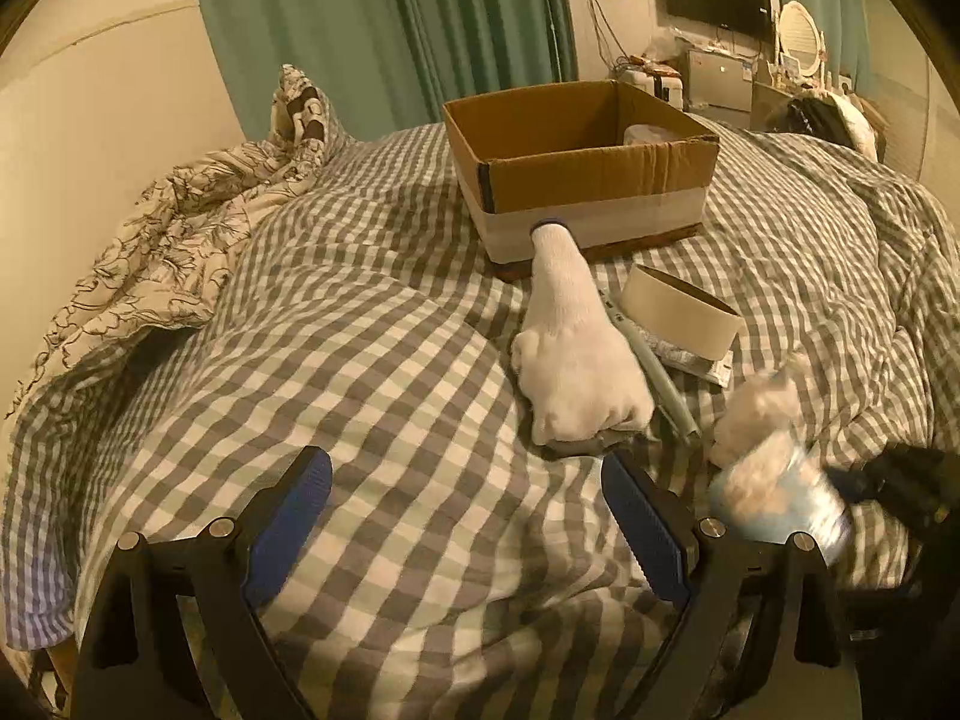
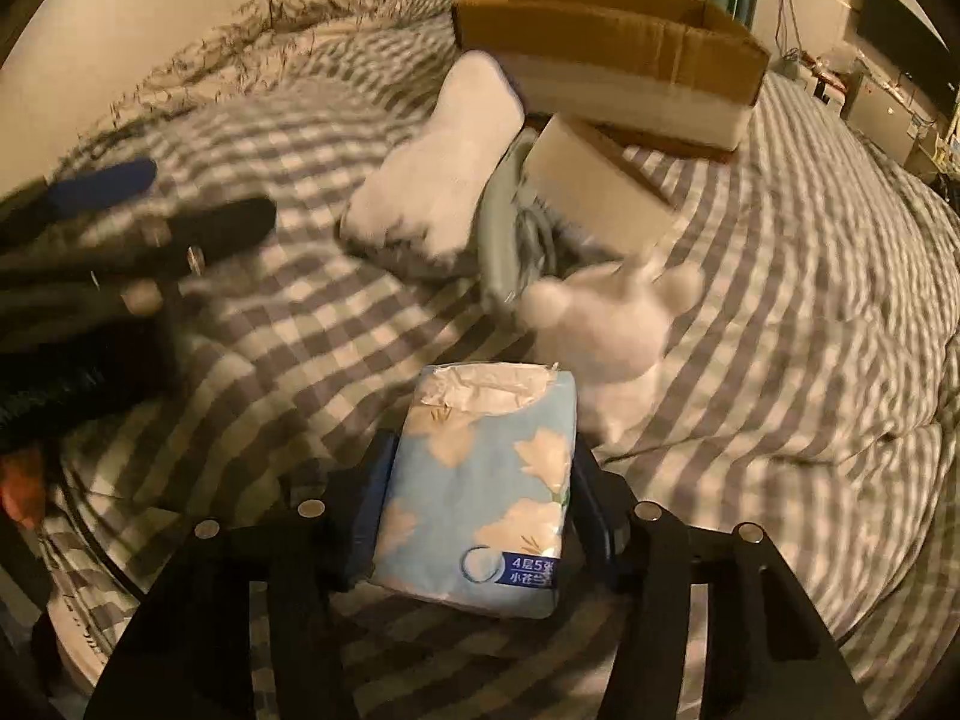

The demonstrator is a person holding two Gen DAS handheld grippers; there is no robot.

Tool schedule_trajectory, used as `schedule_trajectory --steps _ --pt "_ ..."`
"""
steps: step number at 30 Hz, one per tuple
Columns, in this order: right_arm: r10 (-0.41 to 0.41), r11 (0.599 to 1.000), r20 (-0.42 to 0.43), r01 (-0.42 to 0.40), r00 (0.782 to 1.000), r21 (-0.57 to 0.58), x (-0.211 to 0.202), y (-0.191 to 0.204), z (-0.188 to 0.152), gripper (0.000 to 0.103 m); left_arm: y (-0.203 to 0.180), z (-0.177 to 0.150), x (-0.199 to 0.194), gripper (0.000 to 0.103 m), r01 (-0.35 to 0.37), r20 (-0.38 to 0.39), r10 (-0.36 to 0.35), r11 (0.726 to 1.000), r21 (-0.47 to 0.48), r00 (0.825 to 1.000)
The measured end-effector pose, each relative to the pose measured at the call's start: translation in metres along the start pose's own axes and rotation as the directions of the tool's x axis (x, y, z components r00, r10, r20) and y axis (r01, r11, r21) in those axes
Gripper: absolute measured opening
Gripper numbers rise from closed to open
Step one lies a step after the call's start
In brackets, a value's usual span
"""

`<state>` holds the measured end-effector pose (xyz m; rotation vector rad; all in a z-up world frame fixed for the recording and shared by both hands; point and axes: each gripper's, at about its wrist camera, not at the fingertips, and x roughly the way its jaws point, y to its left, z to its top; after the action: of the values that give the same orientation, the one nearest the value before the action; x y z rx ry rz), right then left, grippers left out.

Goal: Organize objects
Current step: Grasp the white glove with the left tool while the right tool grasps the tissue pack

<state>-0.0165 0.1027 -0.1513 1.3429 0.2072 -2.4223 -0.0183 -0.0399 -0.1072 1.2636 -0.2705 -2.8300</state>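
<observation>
Blue-padded fingers (image 2: 372,480) of the right gripper (image 2: 477,474) are clamped on a blue floral tissue pack (image 2: 480,480), which is held lifted above the checked duvet (image 2: 780,300), apparently so it can be carried to the box. Fingers (image 1: 642,516) of the left gripper (image 1: 468,510) are spread wide with nothing between them, poised low over the bedding just short of a white glove (image 1: 576,354), probably the next item to be collected. Beside the glove, a pale pen (image 1: 648,360) is seen, with a roll of tape (image 1: 678,312) resting on a small flat packet whose nature cannot be told; a fuzzy white plush toy (image 2: 606,324) is blurred nearby. Farther back, the open cardboard box (image 1: 576,180) is set on the bed within reach of both arms, with one pale object already inside. A crumpled floral blanket (image 1: 180,240) is bunched at the far left.
</observation>
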Motion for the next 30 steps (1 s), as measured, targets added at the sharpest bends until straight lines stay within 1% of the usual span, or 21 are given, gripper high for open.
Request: schedule_trajectory --steps 2,5,8,10,14,16,17,19,21,22,23,24,25,26,27,28,29,30 --pt "-0.032 0.999 0.038 0.032 0.999 0.008 -0.011 -0.011 0.007 0.053 -0.004 0.004 0.002 0.094 0.015 -0.006 -0.015 1.000 -0.004 1.000" --pt "-0.096 0.995 0.073 0.093 0.993 0.043 -0.019 -0.038 0.022 0.053 -0.011 0.010 0.008 0.094 0.034 -0.014 -0.034 0.999 0.002 0.999" --pt "-0.183 0.981 0.099 0.175 0.978 0.081 -0.024 -0.068 0.036 0.054 -0.017 0.018 0.020 0.094 0.043 -0.042 -0.043 0.999 0.006 0.998" --pt "-0.213 0.973 0.112 0.200 0.971 0.117 -0.028 -0.088 0.046 0.054 -0.019 0.023 0.030 0.094 0.056 -0.060 -0.055 0.998 0.000 0.997" --pt "-0.223 0.965 0.137 0.199 0.965 0.171 -0.038 -0.110 0.056 0.054 -0.025 0.036 0.055 0.094 0.047 -0.093 -0.047 0.999 -0.007 0.995" --pt "-0.202 0.966 0.137 0.174 0.970 0.189 -0.036 -0.114 0.057 0.054 -0.029 0.042 0.072 0.094 0.037 -0.118 -0.036 0.999 0.011 0.992" --pt "-0.190 0.968 0.134 0.163 0.972 0.193 -0.034 -0.115 0.054 0.054 -0.031 0.043 0.081 0.094 0.044 -0.133 -0.042 0.999 0.012 0.990" --pt "-0.176 0.970 0.126 0.151 0.976 0.192 -0.029 -0.115 0.050 0.054 -0.033 0.046 0.092 0.093 0.080 -0.147 -0.080 0.997 -0.002 0.986" --pt "-0.162 0.972 0.119 0.138 0.980 0.191 -0.026 -0.115 0.047 0.054 -0.037 0.049 0.099 0.092 0.112 -0.145 -0.112 0.994 -0.010 0.983" --pt "-0.155 0.973 0.115 0.131 0.981 0.192 -0.024 -0.114 0.046 0.054 -0.040 0.049 0.103 0.092 0.137 -0.156 -0.137 0.990 -0.008 0.978" --pt "-0.151 0.973 0.113 0.128 0.982 0.193 -0.022 -0.113 0.045 0.054 -0.044 0.048 0.108 0.092 0.166 -0.182 -0.163 0.986 0.003 0.970" --pt "-0.148 0.973 0.110 0.125 0.983 0.194 -0.021 -0.114 0.045 0.054 -0.049 0.047 0.112 0.092 0.180 -0.198 -0.173 0.984 0.016 0.965" --pt "-0.144 0.973 0.110 0.121 0.983 0.194 -0.020 -0.114 0.045 0.054 -0.052 0.046 0.114 0.089 0.182 -0.200 -0.173 0.983 0.026 0.964" --pt "-0.141 0.974 0.113 0.118 0.983 0.194 -0.021 -0.114 0.045 0.054 -0.054 0.045 0.115 0.079 0.193 -0.200 -0.183 0.981 0.032 0.963" --pt "-0.141 0.974 0.116 0.117 0.983 0.194 -0.021 -0.114 0.044 0.054 -0.055 0.044 0.114 0.074 0.216 -0.200 -0.207 0.976 0.025 0.958" --pt "-0.141 0.974 0.122 0.115 0.983 0.193 -0.024 -0.113 0.044 0.054 -0.055 0.043 0.112 0.072 0.215 -0.196 -0.207 0.976 0.018 0.958" --pt "-0.141 0.974 0.126 0.115 0.982 0.193 -0.025 -0.114 0.043 0.054 -0.055 0.043 0.110 0.065 0.212 -0.191 -0.205 0.977 0.018 0.960" --pt "-0.143 0.974 0.130 0.116 0.981 0.195 -0.027 -0.113 0.042 0.054 -0.054 0.042 0.107 0.062 0.212 -0.186 -0.205 0.977 0.021 0.961"
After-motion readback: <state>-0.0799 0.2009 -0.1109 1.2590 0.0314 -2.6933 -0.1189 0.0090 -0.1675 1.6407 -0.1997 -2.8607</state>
